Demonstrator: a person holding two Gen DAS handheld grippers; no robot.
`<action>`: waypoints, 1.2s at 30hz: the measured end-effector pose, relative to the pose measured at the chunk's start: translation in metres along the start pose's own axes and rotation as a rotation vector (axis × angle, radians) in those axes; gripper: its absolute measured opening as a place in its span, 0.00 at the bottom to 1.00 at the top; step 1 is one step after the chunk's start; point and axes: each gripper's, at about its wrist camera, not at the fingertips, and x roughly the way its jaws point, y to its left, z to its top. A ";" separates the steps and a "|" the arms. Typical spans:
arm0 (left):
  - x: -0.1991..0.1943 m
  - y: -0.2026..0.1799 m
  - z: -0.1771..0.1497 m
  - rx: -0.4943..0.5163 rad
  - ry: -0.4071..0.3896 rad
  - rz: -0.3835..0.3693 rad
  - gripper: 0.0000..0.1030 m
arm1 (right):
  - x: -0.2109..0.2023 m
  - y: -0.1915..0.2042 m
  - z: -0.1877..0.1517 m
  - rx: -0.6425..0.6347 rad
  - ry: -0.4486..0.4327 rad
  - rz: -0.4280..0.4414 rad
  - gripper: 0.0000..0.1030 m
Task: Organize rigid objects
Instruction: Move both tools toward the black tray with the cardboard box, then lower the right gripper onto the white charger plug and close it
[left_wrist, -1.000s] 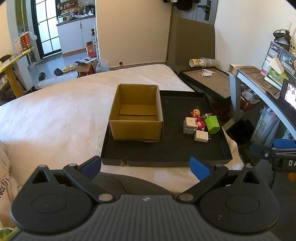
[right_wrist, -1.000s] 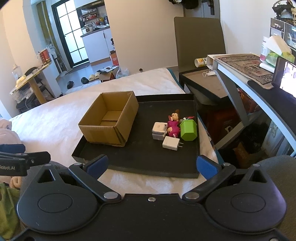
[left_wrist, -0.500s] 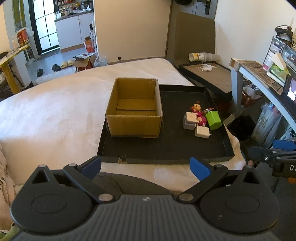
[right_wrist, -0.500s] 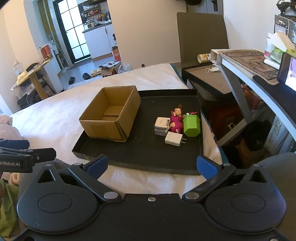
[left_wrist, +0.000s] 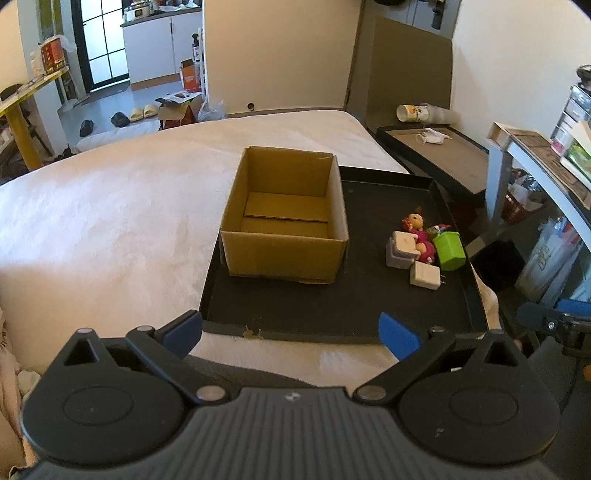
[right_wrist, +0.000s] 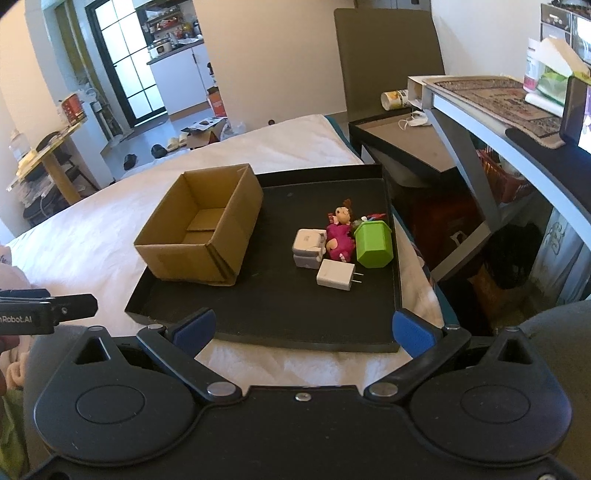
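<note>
An open cardboard box (left_wrist: 284, 218) (right_wrist: 201, 225) stands empty on the left part of a black tray (left_wrist: 332, 314) (right_wrist: 277, 306). On the tray's right side lie a white plug adapter (left_wrist: 424, 275) (right_wrist: 335, 275), a grey-white charger block (left_wrist: 400, 249) (right_wrist: 308, 247), a small pink doll (left_wrist: 421, 236) (right_wrist: 340, 236) and a green box (left_wrist: 448, 250) (right_wrist: 373, 245). My left gripper (left_wrist: 291, 332) and right gripper (right_wrist: 303, 330) both hover open at the tray's near edge, holding nothing.
The tray rests on a white bed (left_wrist: 110, 214). A dark side table (right_wrist: 406, 144) and a grey desk (right_wrist: 498, 110) stand to the right. Each gripper's tip shows at the other view's edge: the right gripper (left_wrist: 554, 321), the left gripper (right_wrist: 44, 310).
Both grippers have moved forward toward the tray, so the box and small objects look larger. Nothing on the tray has moved.
</note>
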 end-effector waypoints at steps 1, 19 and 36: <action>0.003 0.001 0.001 -0.003 0.003 0.001 0.98 | 0.003 -0.002 0.001 0.007 -0.001 0.001 1.00; 0.041 0.015 0.029 0.014 0.012 -0.002 0.97 | 0.046 -0.017 0.019 0.081 0.043 0.005 1.00; 0.074 0.050 0.061 -0.051 0.039 0.042 0.96 | 0.072 -0.033 0.051 0.156 0.062 0.001 0.93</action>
